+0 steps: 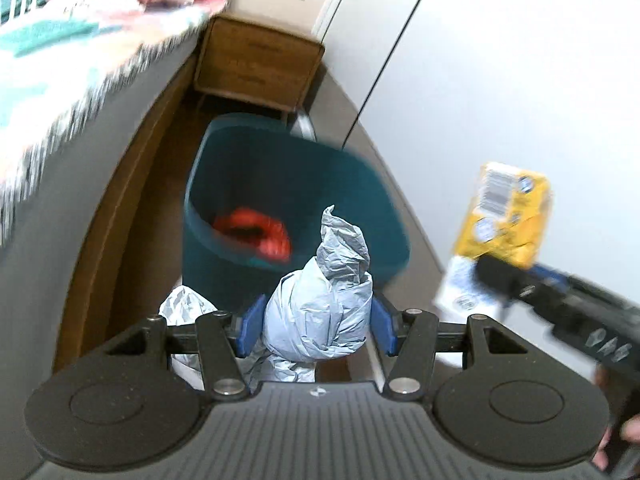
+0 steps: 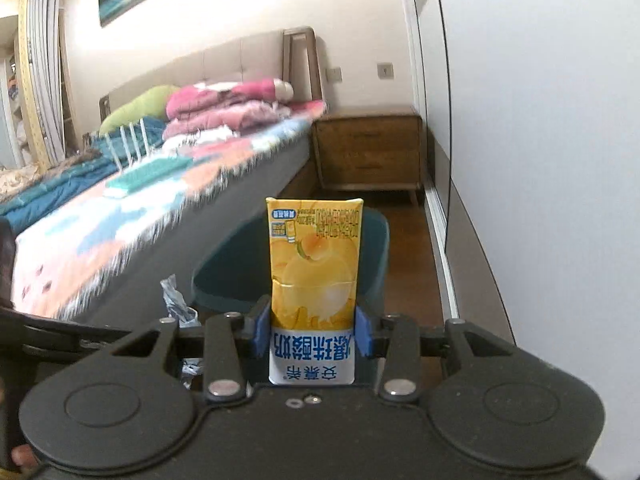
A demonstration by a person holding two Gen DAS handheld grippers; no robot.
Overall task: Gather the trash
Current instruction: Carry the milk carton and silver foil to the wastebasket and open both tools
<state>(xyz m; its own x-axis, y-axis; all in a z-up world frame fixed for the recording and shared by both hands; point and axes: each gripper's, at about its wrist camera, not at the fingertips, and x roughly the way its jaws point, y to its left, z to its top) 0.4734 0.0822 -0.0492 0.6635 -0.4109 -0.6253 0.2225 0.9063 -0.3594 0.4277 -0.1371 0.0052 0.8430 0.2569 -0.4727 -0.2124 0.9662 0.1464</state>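
My left gripper is shut on a crumpled pale blue plastic bag, which it holds above and in front of a teal trash bin. Something red lies at the bin's bottom. My right gripper is shut on a yellow drink carton with a white base, standing upright between the blue pads. In the left wrist view that yellow carton and the right gripper's black body come in from the right, beside the bin. The teal bin sits behind the carton in the right wrist view.
A bed with a patterned blanket and folded pink bedding runs along the left. A wooden nightstand stands behind the bin. White wardrobe doors line the right. Brown floor lies between them. A hand grips the right tool.
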